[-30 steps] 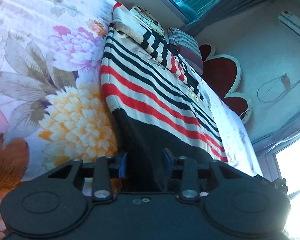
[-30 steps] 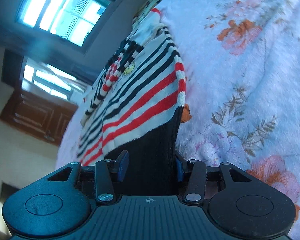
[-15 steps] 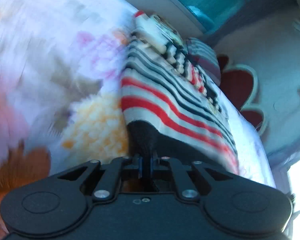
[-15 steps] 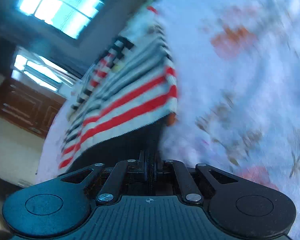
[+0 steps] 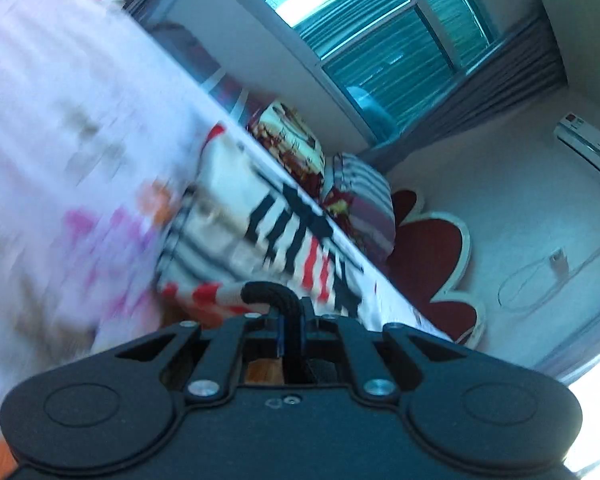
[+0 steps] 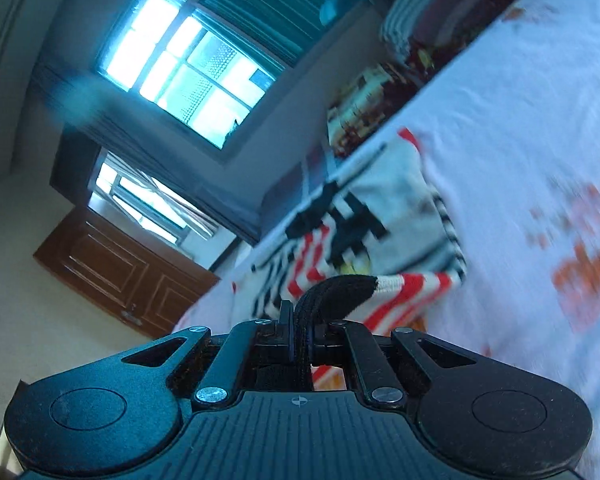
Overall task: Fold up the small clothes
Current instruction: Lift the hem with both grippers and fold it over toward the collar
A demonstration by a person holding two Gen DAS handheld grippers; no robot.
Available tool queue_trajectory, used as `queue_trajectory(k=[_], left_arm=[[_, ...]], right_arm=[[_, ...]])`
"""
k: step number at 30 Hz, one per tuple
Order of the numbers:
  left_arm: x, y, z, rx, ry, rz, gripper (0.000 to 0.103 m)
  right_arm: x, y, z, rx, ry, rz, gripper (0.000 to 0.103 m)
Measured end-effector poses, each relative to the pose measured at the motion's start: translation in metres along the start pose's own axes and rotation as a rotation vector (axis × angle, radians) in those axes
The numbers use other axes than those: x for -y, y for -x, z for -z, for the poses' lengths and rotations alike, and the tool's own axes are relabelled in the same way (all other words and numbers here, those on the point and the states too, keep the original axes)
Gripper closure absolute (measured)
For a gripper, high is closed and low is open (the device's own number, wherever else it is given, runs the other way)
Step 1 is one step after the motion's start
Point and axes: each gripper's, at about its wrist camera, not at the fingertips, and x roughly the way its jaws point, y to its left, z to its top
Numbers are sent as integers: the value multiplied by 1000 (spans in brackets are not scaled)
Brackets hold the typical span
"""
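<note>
Both tools, left tool (image 5: pixel 291 330) and right tool (image 6: pixel 300 338), pinched the striped sweater's (image 5: pixel 236 232) black hem; its length ran straight ahead, each tool equally near.

The right gripper (image 6: pixel 299 330) pinches the black hem (image 6: pixel 340 290) of the striped garment (image 6: pixel 380 232); the rest drapes ahead over the floral bedsheet (image 6: pixel 520 120), window (image 6: pixel 188 68) upper left.

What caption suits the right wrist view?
Right gripper shut on striped garment's black hem, lifting it above floral bedsheet.
</note>
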Motion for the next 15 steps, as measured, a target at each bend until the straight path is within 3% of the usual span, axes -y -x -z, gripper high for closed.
queue_trajectory(k=[7,15], left_arm=[[27,-85,-77,10,-61,-30,98],[10,-194,-126,-74,-75,-133,98]], right_arm=[[-1,-85,-91,7,-33,12,98],[49,-214,-164,-65,-95,45,98]])
